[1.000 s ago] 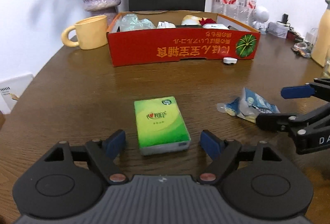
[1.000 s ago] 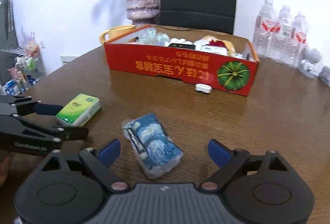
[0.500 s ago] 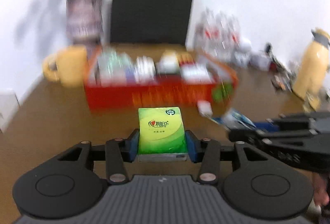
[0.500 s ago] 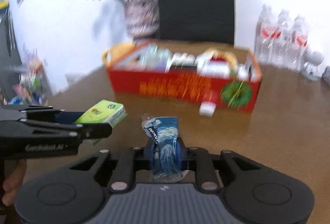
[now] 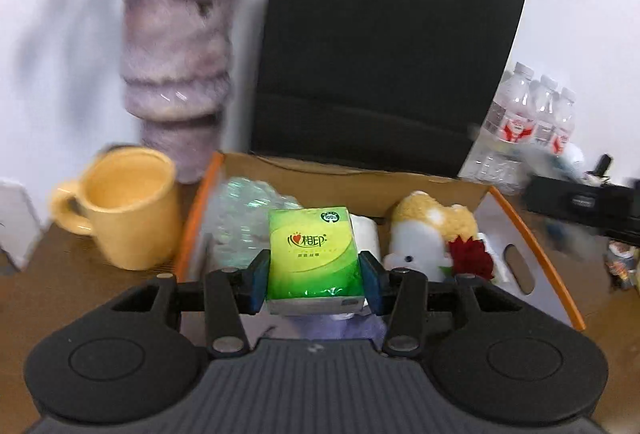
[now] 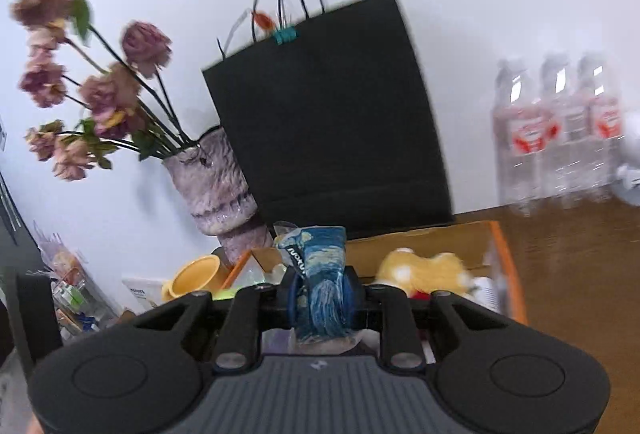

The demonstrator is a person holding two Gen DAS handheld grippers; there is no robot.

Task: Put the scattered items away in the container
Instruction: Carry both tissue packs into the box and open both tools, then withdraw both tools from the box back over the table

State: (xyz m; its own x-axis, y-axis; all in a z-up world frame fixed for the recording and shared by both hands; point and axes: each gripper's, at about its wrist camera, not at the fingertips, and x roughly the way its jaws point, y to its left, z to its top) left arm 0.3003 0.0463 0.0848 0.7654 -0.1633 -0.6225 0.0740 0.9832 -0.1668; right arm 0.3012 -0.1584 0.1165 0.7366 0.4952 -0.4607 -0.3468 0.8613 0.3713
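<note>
Two tissue packs (image 5: 314, 254), perhaps three bottles (image 5: 536, 114).

Support surface: brown wood-grain table (image 5: 48, 286). Directly on it are seen an open cardboard box (image 5: 532, 246) with orange rim, a yellow mug (image 5: 128, 210) just left of the box, a mauve vase (image 5: 176, 74) behind the mug, a black paper bag (image 5: 384, 66) behind the box, and shrink-wrapped water bottles (image 6: 560, 130) at the right rear. Small clutter at the far right is blurred.
</note>
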